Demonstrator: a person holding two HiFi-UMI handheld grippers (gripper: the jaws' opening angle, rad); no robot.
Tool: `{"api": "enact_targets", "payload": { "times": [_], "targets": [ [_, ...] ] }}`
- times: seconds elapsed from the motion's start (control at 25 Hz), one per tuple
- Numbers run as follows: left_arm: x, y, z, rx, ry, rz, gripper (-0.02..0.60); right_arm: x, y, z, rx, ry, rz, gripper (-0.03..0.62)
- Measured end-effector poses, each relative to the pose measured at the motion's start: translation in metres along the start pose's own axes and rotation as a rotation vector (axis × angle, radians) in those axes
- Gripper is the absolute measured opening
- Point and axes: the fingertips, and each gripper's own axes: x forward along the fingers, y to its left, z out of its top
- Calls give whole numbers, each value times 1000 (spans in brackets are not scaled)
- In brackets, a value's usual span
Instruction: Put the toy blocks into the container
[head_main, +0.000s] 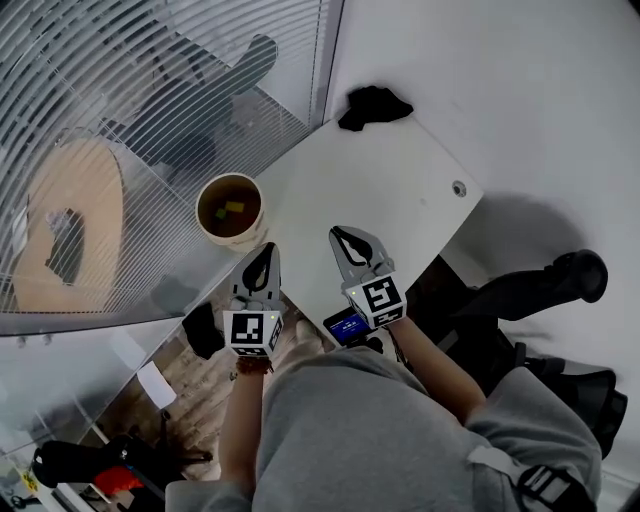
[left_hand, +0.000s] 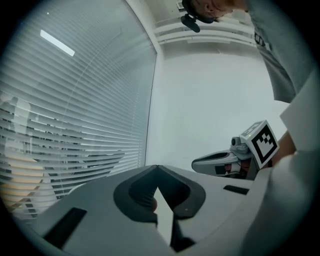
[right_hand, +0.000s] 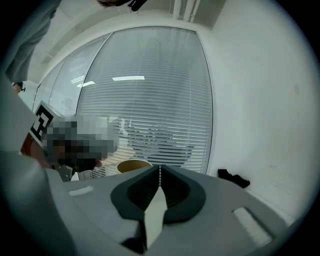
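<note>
A round tan container (head_main: 208, 192) stands at the left edge of the white table (head_main: 400, 180), by the glass wall. Yellow and green toy blocks (head_main: 234, 208) lie inside it. My left gripper (head_main: 264, 250) hovers just off the near side of the container, its jaws meeting at the tips (left_hand: 158, 169); a small reddish spot shows in the gap behind them, and I cannot tell what it is. My right gripper (head_main: 342, 236) is over the table's near part, shut with nothing between its jaws (right_hand: 160, 169). The container's rim (right_hand: 134, 165) shows just beyond them.
A black cloth (head_main: 373, 105) lies at the table's far corner, also in the right gripper view (right_hand: 233, 178). A cable hole (head_main: 459, 188) is near the right edge. Window blinds (head_main: 150, 90) run along the left. A black chair (head_main: 560, 285) stands at right.
</note>
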Motion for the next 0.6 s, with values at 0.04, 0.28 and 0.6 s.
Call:
{"api": "enact_targets", "payload": {
  "times": [0.04,0.28,0.6],
  "targets": [
    [0,-3,-1,-2,1,-4,8,-3,-1,-2,1,3,-5,22],
    [-1,-9,-8,-9,16,-10,8,-11,-5,-9,-2,18,-16,17],
    [-12,-1,-17,-19,31,15,7,-6,4,-3,-15,10,0,15]
  ]
}}
